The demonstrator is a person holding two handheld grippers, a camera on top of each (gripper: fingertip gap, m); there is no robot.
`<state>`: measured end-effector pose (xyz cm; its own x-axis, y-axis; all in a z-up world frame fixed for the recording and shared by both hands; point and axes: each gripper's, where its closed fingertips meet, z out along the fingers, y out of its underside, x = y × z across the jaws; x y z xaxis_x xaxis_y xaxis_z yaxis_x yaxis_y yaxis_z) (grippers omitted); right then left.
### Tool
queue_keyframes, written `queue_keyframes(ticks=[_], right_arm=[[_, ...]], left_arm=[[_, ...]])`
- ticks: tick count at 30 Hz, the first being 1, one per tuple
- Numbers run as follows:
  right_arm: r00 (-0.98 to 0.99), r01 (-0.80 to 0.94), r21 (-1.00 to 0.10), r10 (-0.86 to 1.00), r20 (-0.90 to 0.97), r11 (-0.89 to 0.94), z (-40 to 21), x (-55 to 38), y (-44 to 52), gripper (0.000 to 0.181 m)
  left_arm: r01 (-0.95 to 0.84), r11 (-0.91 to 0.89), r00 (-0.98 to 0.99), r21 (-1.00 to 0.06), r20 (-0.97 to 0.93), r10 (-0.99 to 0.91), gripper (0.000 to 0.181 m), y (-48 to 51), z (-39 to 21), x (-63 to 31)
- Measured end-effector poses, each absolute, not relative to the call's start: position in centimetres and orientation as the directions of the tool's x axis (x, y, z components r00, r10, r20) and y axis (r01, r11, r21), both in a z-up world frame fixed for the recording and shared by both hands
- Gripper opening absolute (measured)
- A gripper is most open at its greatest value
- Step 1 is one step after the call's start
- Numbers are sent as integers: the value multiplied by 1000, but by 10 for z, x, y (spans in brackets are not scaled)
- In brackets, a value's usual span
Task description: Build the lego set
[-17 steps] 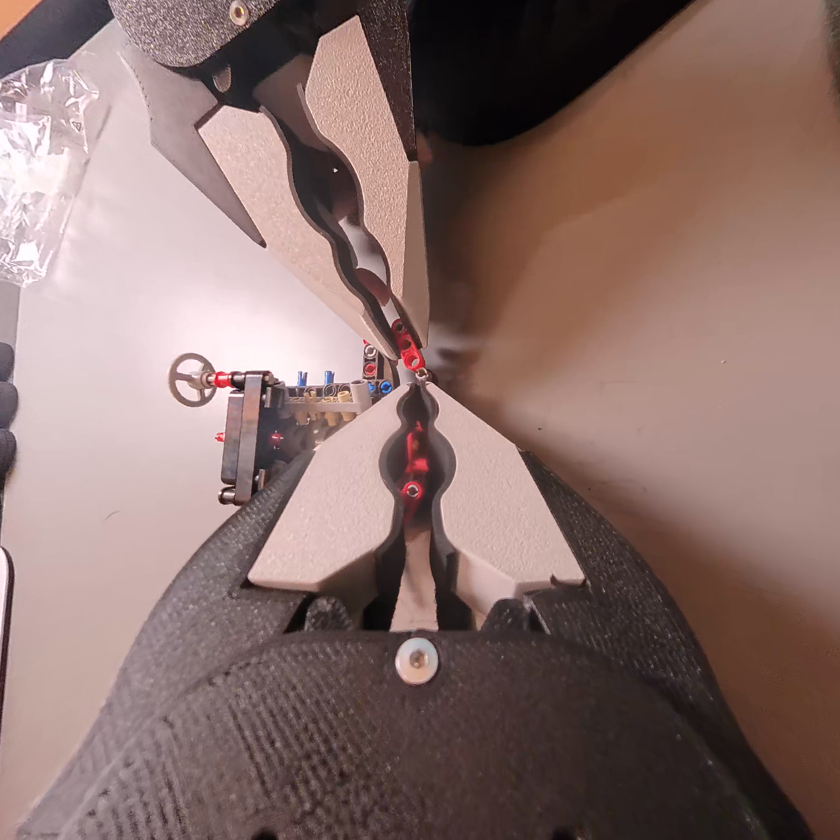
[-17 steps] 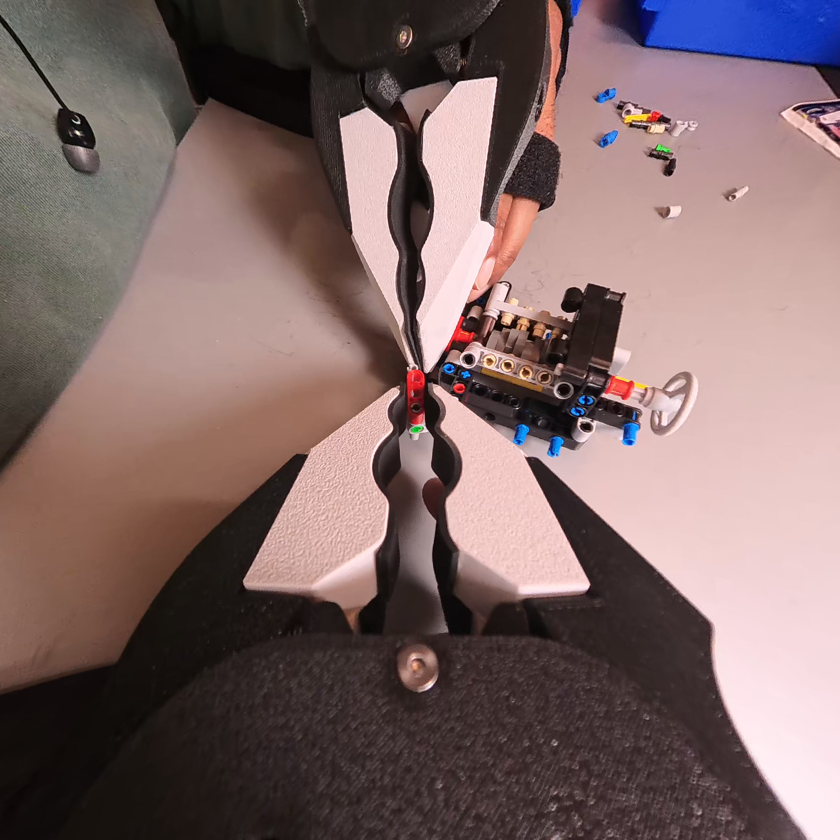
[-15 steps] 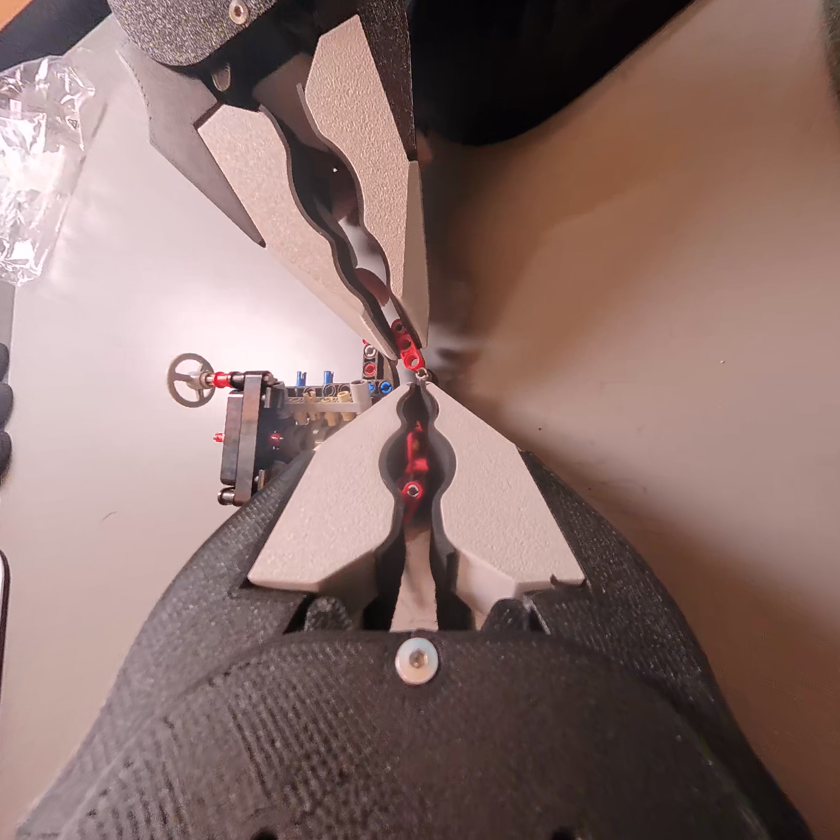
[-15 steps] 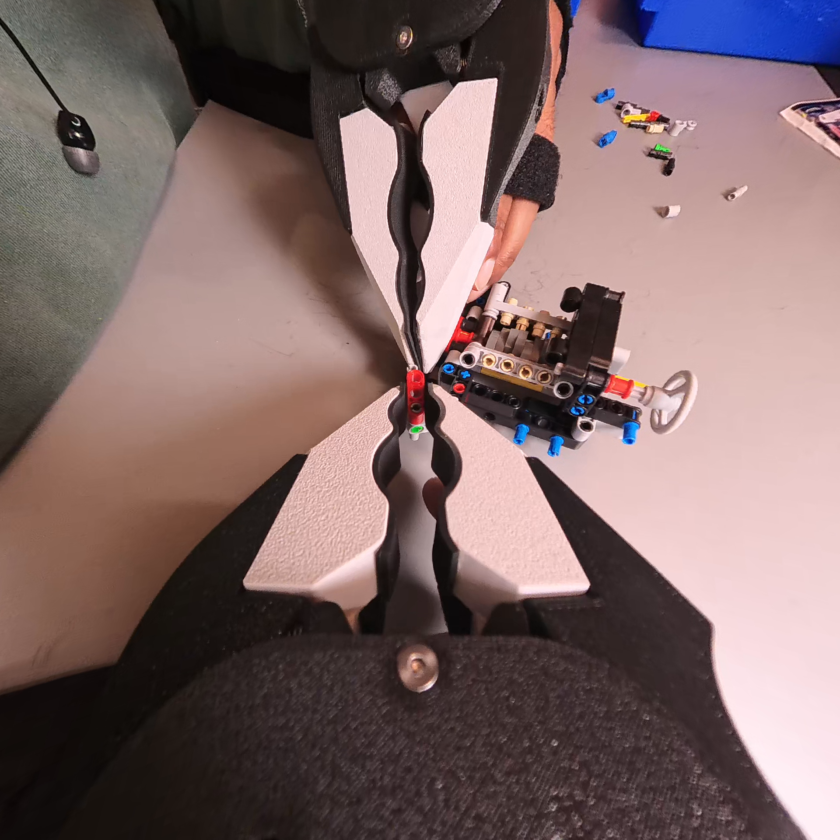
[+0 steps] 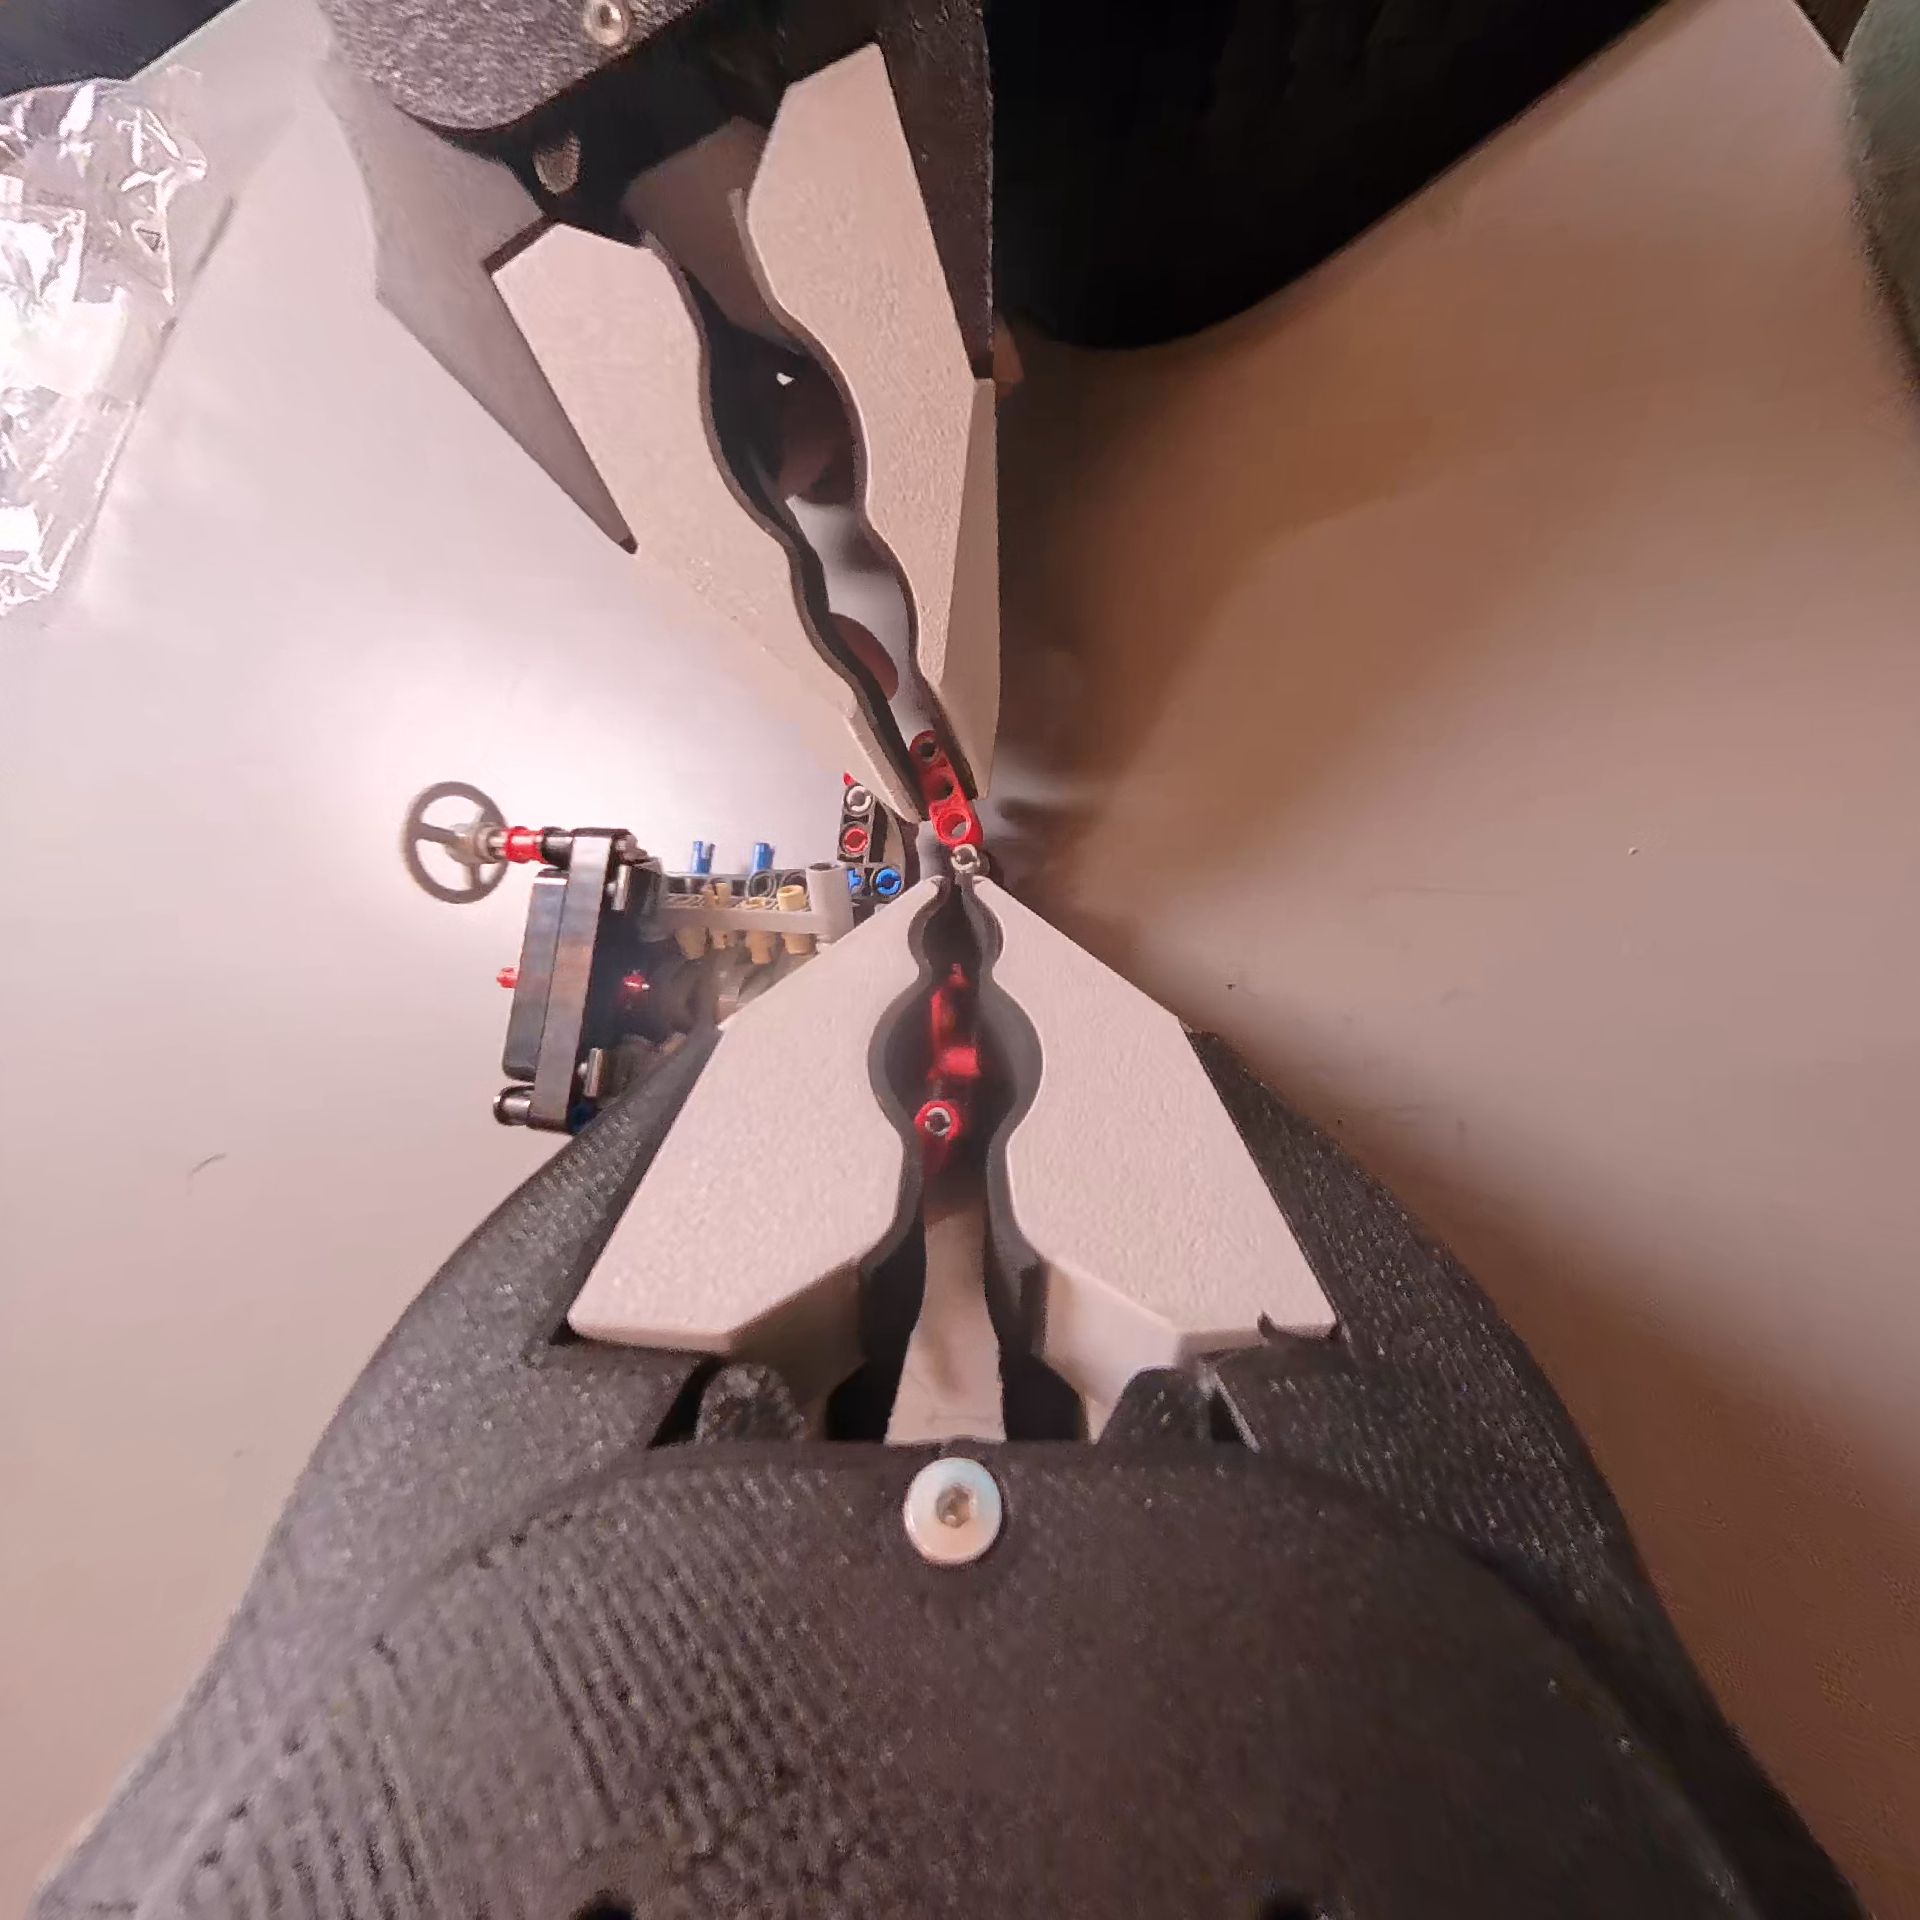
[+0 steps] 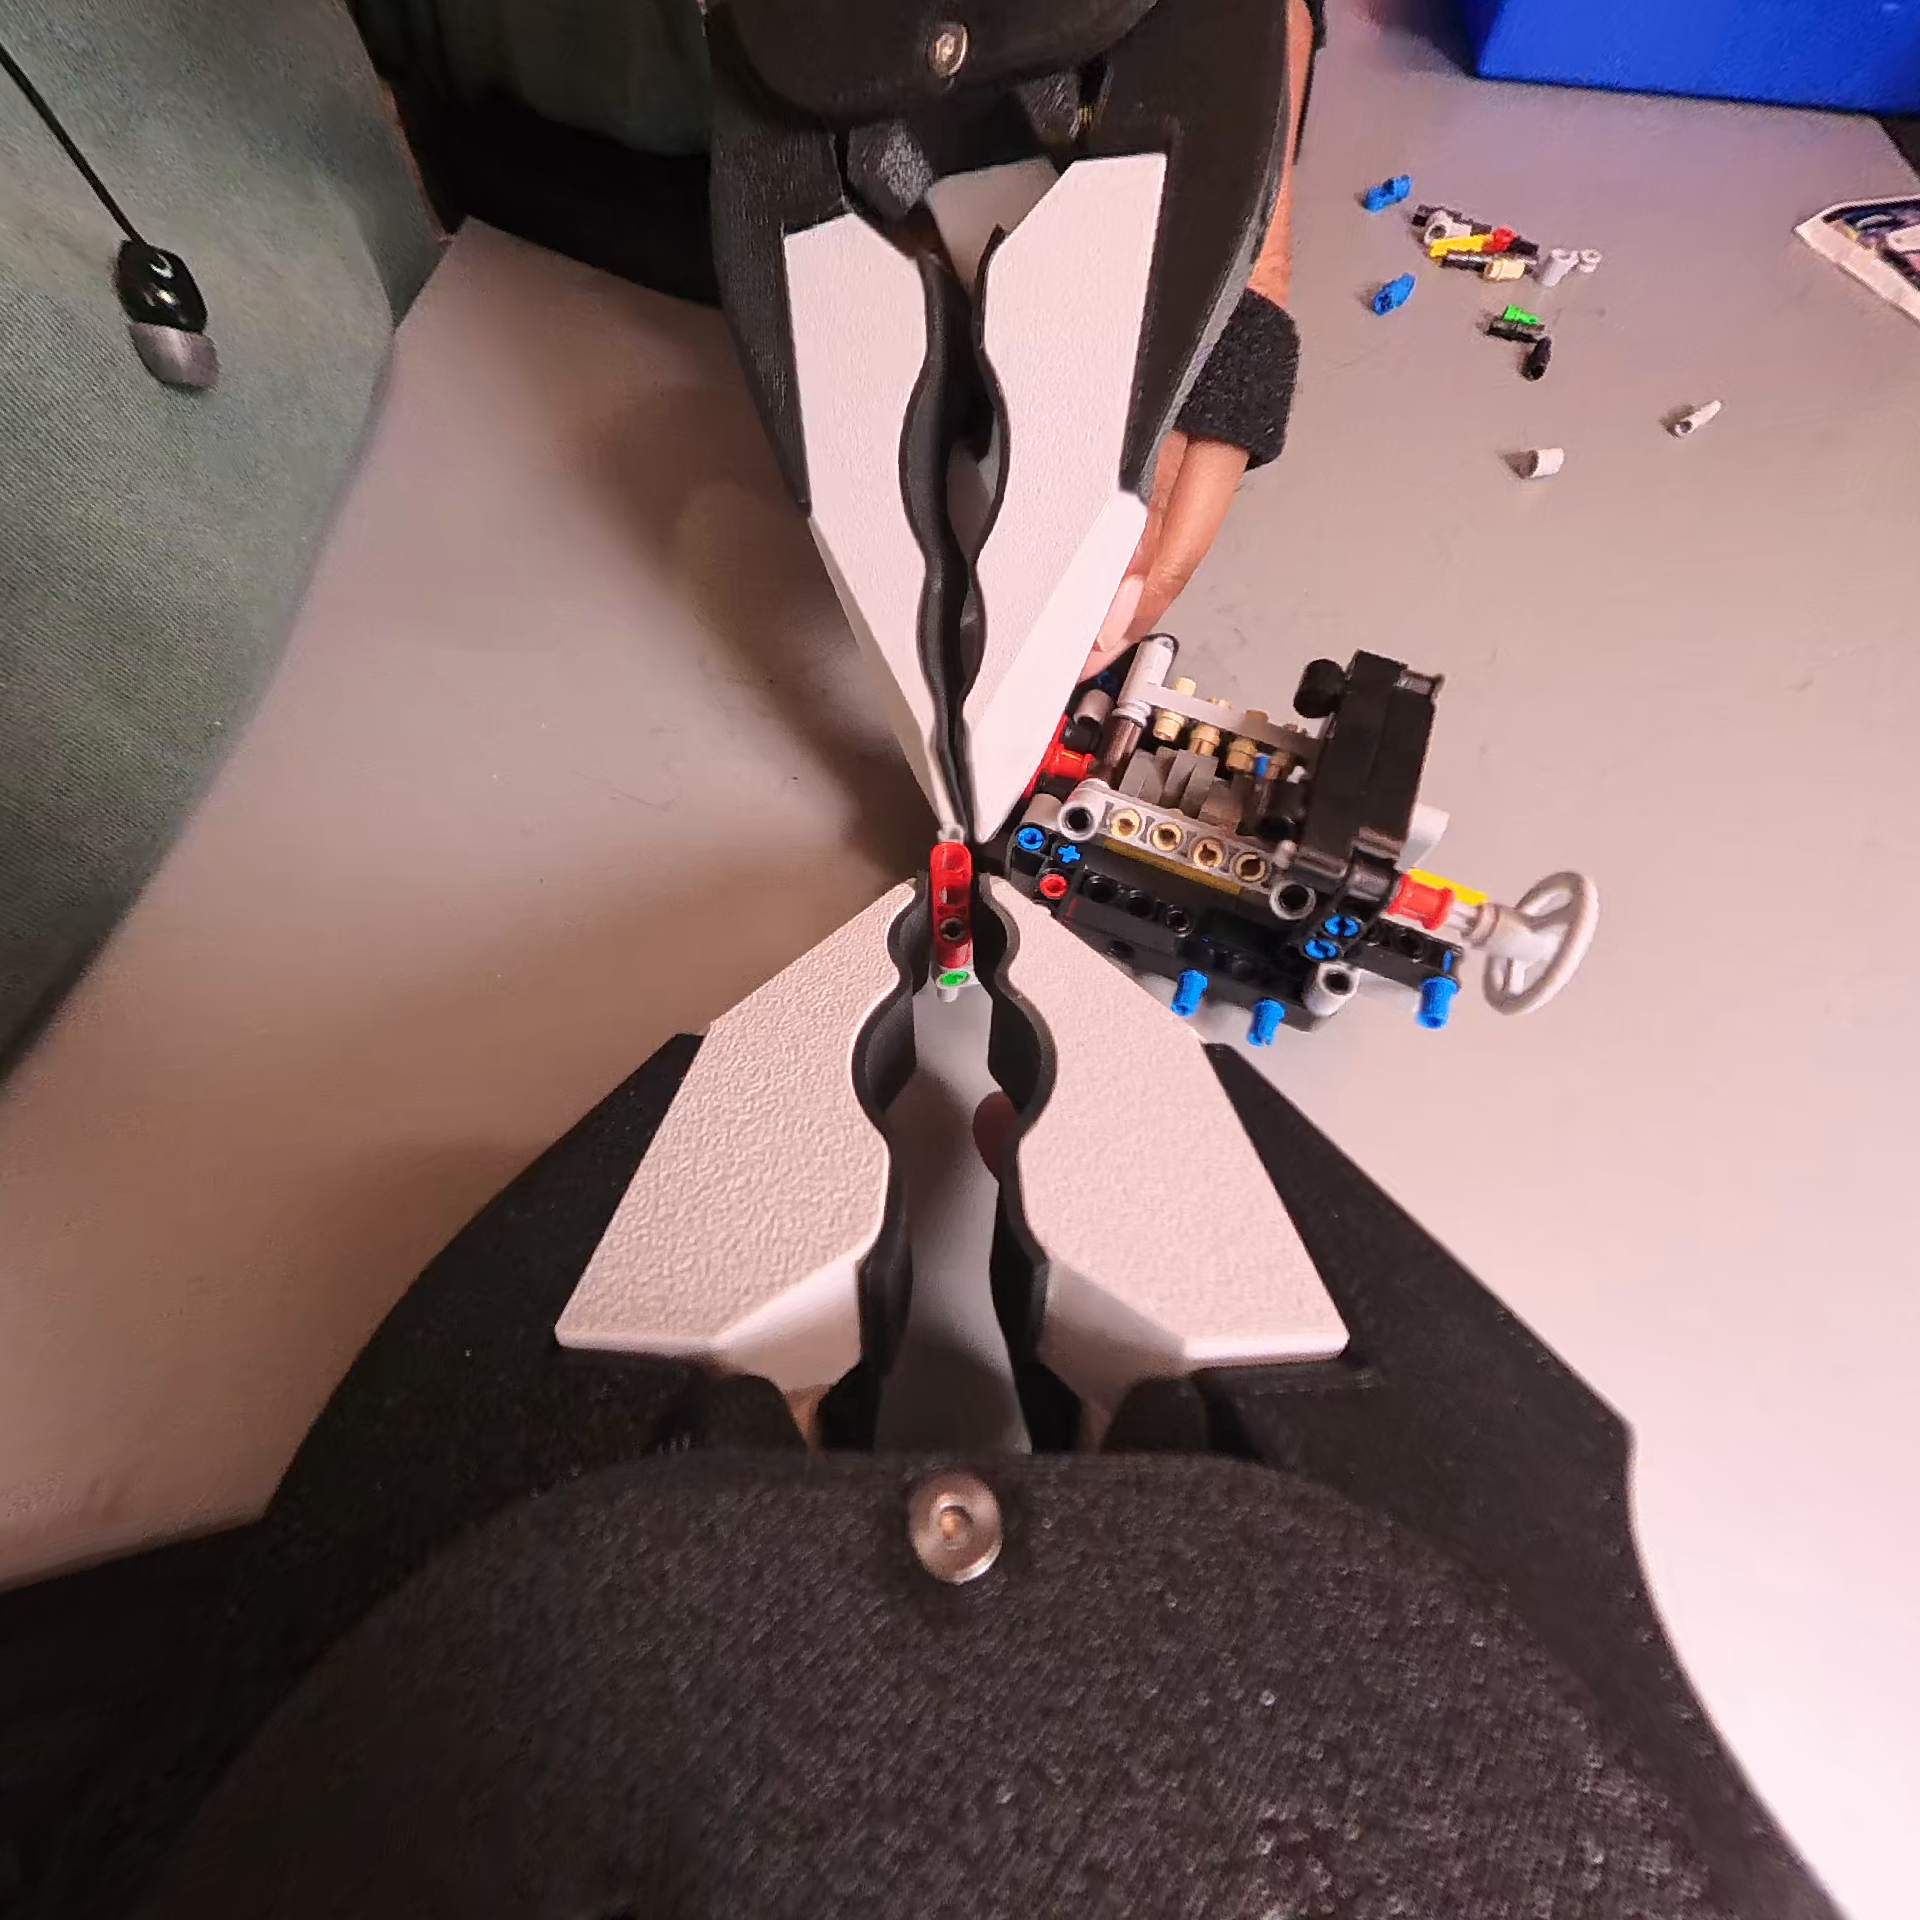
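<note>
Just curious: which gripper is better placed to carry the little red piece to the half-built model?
Probably the right gripper: it is shut on the red beam, while the left gripper only pinches the grey pin at its end.

The lego assembly (image 6: pixel 1236 862) sits on the surface (image 6: pixel 1558 1195), just right of where the left gripper (image 6: pixel 956 821) and right gripper (image 6: pixel 951 914) meet tip to tip; loose pieces (image 6: pixel 1475 249) lie well behind it.
</note>
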<state>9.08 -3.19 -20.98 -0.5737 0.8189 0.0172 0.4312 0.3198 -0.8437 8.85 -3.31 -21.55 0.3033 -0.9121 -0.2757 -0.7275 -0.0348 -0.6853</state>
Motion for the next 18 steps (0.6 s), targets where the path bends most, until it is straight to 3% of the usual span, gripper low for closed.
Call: queue_keyframes(ticks=[1, 5, 11, 18], right_arm=[[-573, 434, -837, 819, 29, 333, -211, 91, -32, 6], [-573, 437, -825, 818, 50, 357, -213, 91, -31, 7], [-565, 438, -791, 815, 128, 428, -214, 90, -28, 7], [-561, 434, -762, 806, 189, 481, -217, 92, -26, 7]], left_arm=[[-716, -35, 306, -698, -267, -914, 0, -35, -213, 89], [-655, -21, 358, -756, -286, -889, 0, -27, -186, 87], [-768, 7, 284, -640, -350, -893, 2, -14, -200, 93], [-840, -36, 199, -542, -245, -949, 0, -14, -212, 97]])
